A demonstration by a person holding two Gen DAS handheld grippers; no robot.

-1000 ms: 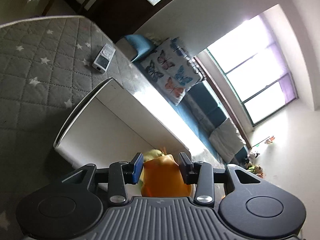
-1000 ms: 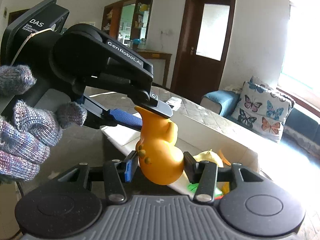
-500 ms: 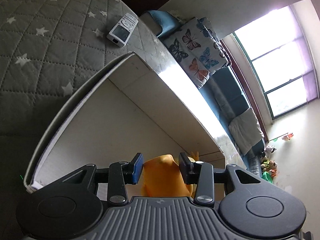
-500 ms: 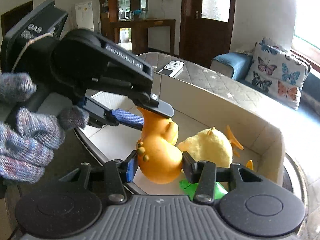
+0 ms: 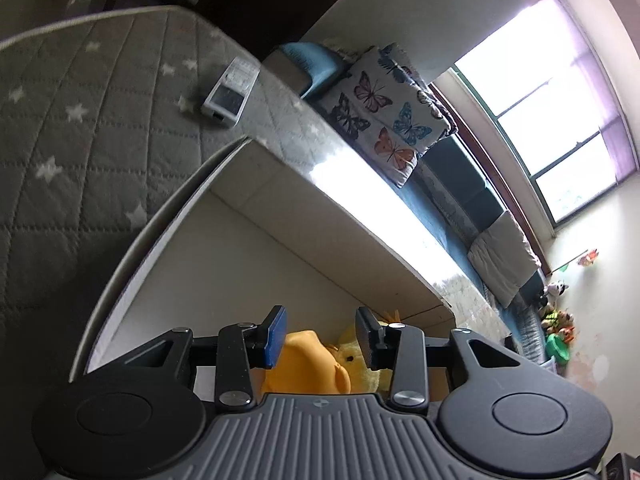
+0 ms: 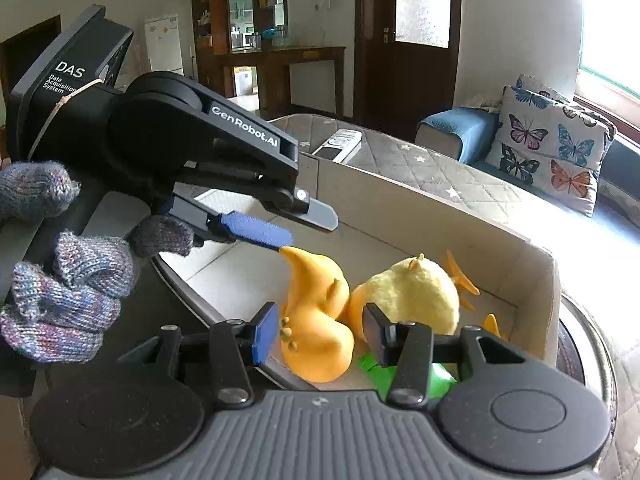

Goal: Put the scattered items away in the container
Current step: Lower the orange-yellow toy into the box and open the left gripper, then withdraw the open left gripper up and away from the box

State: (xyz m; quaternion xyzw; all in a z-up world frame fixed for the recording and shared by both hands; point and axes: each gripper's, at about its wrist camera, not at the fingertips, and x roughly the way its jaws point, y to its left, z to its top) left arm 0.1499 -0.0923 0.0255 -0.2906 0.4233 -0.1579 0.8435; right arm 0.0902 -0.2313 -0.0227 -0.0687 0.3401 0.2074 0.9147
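An orange toy lies inside the white box, against a yellow plush chick; a green item lies beside them. My right gripper is open, its pads apart on either side of the orange toy. My left gripper is open above the toy, and shows in the right wrist view just above the toy's tip. The chick shows between the left pads.
The box stands on a grey quilted surface with white stars. A white remote lies beyond the box. A sofa with a butterfly cushion stands behind. A gloved hand holds the left gripper.
Both grippers have opened and let go of the orange toy, which now rests in the box beside the chick. The left gripper has lifted slightly off it.
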